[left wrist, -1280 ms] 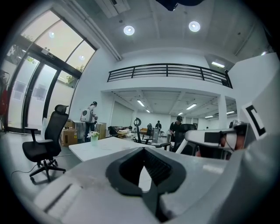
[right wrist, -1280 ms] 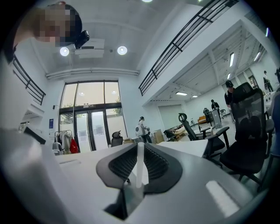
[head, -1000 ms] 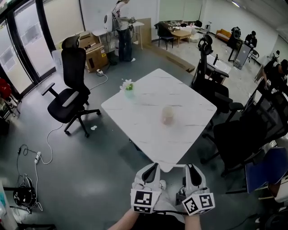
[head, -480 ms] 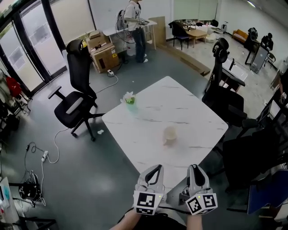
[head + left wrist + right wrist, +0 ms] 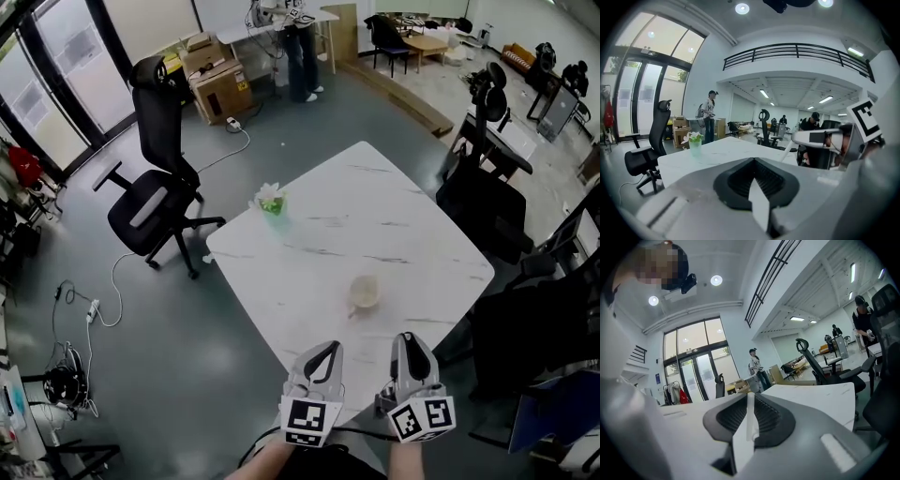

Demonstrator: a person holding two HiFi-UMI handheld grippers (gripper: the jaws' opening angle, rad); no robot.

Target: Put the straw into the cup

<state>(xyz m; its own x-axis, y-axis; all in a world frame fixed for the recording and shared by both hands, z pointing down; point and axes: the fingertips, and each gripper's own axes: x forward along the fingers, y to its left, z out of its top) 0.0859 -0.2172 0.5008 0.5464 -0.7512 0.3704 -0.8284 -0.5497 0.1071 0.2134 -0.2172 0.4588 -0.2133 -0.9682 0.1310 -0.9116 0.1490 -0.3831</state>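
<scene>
A pale cup (image 5: 364, 292) stands upright on the white marble table (image 5: 375, 216), near its front corner. Both grippers hover side by side at that corner, a short way before the cup. My right gripper (image 5: 410, 354) (image 5: 750, 397) is shut on a thin white straw (image 5: 750, 414) that stands upright between its jaws. From the left gripper view the straw (image 5: 790, 149) shows as a slanted white stick under the right gripper's tip. My left gripper (image 5: 319, 361) (image 5: 753, 161) has its jaws together with nothing in them.
A small green pot with a white flower (image 5: 271, 200) stands at the table's left corner. A black office chair (image 5: 150, 202) is to the left, more dark chairs (image 5: 487, 197) to the right. Cardboard boxes (image 5: 220, 82) and a standing person (image 5: 302, 42) are at the back. Cables (image 5: 80, 314) lie on the floor.
The table and cup have come closer and lower in the head view. Both grippers now reach over the table's near corner. Their jaws look unchanged.
</scene>
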